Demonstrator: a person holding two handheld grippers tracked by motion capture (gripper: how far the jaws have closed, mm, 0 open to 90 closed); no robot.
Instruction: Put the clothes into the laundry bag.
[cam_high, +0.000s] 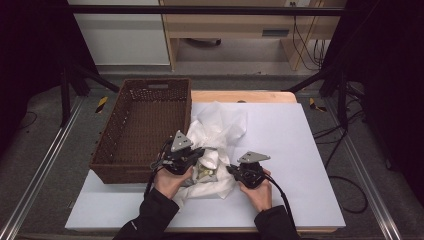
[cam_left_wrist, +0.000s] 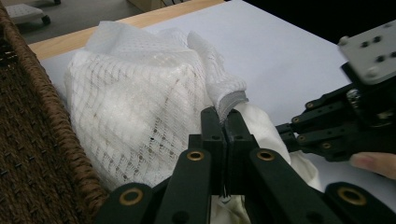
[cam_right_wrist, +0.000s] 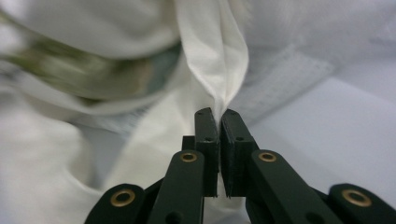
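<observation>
A crumpled white garment of plain and open-mesh fabric (cam_high: 216, 145) is seen lying on the pale grey sheet that covers the bench (cam_high: 295, 150), just beside the right-hand wall of the dark brown woven rectangular basket (cam_high: 142, 127) and apparently touching it, as the left gripper view suggests. On the high view's clock face, the heap is stretched roughly from six towards twelve, its near end between the two hands and its far end bunched up towards the bench's far edge. The left tongs (cam_high: 198, 156) are clenched on a grey-edged fold of the mesh fabric (cam_left_wrist: 229, 100) at the heap's near left flank, and the right tongs (cam_high: 232, 170) are clenched on a thin pleat of the plain white cloth (cam_right_wrist: 219, 70) at its near right flank; the pleat is drawn taut upward from the pads. The two grip points are set close together, with the garment's bulk lying at about twelve o'clock from both tongs. The basket's open mouth lies at about ten o'clock from the left tongs, so the left hand (cam_high: 170, 182) is judged the nearer to it, and a lift and carry towards ten o'clock would seem to be called for. A greenish printed patch (cam_high: 205, 172) is visible in the cloth between the tongs.
</observation>
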